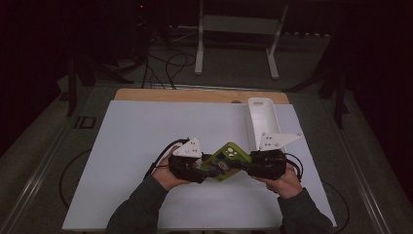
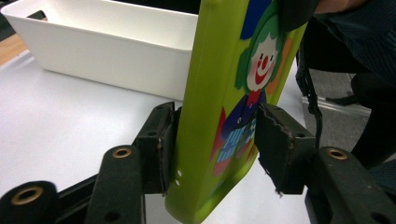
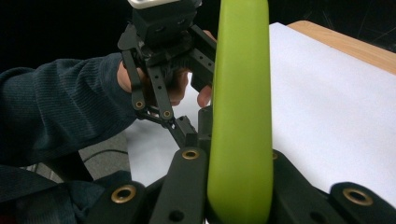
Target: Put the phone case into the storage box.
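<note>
A green phone case (image 1: pixel 225 161) with a clown picture hangs just above the white mat, held between both grippers. My left gripper (image 1: pixel 207 170) grips its near-left end. In the left gripper view the case (image 2: pixel 219 93) stands upright between the black pads (image 2: pixel 280 149), one pad against its edge, the other against the clown face. My right gripper (image 1: pixel 243 165) is shut on the opposite end. The right gripper view shows the case (image 3: pixel 240 102) edge-on between its jaws, with my left gripper (image 3: pixel 203 119) and the hand holding it beyond.
A long white bin (image 1: pixel 263 117) stands at the back right of the white mat (image 1: pixel 146 146); its wall (image 2: pixel 116 51) is close behind the case. A wooden table edge (image 1: pixel 195 95) runs along the back. Cables and a white frame (image 1: pixel 238 24) lie on the floor beyond.
</note>
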`<state>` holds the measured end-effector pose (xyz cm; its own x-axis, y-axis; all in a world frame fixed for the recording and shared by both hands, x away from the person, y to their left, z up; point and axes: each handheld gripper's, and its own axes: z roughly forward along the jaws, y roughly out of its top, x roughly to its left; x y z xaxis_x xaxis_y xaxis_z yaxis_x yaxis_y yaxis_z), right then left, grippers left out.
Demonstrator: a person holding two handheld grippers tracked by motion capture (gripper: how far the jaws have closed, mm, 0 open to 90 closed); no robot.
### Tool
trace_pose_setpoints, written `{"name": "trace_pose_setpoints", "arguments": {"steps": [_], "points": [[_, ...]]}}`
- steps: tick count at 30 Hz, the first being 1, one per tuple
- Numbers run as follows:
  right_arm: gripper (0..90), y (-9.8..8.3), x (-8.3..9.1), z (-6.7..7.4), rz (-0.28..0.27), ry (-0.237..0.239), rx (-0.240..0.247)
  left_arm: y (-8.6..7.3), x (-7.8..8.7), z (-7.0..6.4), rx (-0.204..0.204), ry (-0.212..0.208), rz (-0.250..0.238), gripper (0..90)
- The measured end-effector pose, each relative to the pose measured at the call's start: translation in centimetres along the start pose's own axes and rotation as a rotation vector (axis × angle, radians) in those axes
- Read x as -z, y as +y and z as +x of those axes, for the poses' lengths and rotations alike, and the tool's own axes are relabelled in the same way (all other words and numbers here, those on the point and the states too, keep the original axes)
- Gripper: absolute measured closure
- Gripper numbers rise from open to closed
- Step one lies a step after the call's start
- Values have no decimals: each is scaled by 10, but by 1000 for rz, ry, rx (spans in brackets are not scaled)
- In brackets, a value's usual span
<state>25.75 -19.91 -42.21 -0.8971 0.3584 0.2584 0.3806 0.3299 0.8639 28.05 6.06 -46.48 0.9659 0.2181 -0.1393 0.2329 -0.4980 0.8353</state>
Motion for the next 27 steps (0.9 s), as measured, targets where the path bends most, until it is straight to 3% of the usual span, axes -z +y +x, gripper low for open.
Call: {"name": "trace_pose_setpoints", "arguments": {"steps": [4,10,17,21,27], "points": [[879,0,0,1,6,4,13,-1,0,1,-2,-27,7,520],[878,-2,3,-4,2,-16,16,-2,1,-1,-15,-24,2,654],[864,-1,4,-5,-1,-17,34,-5,3,0,-4,-69,-10,745],[790,1,4,-4,-5,-18,57,-4,3,-3,-17,-67,-13,773],[573,0,1,-4,6,-73,39,-3,4,-5,-31,-39,-19,776]]}}
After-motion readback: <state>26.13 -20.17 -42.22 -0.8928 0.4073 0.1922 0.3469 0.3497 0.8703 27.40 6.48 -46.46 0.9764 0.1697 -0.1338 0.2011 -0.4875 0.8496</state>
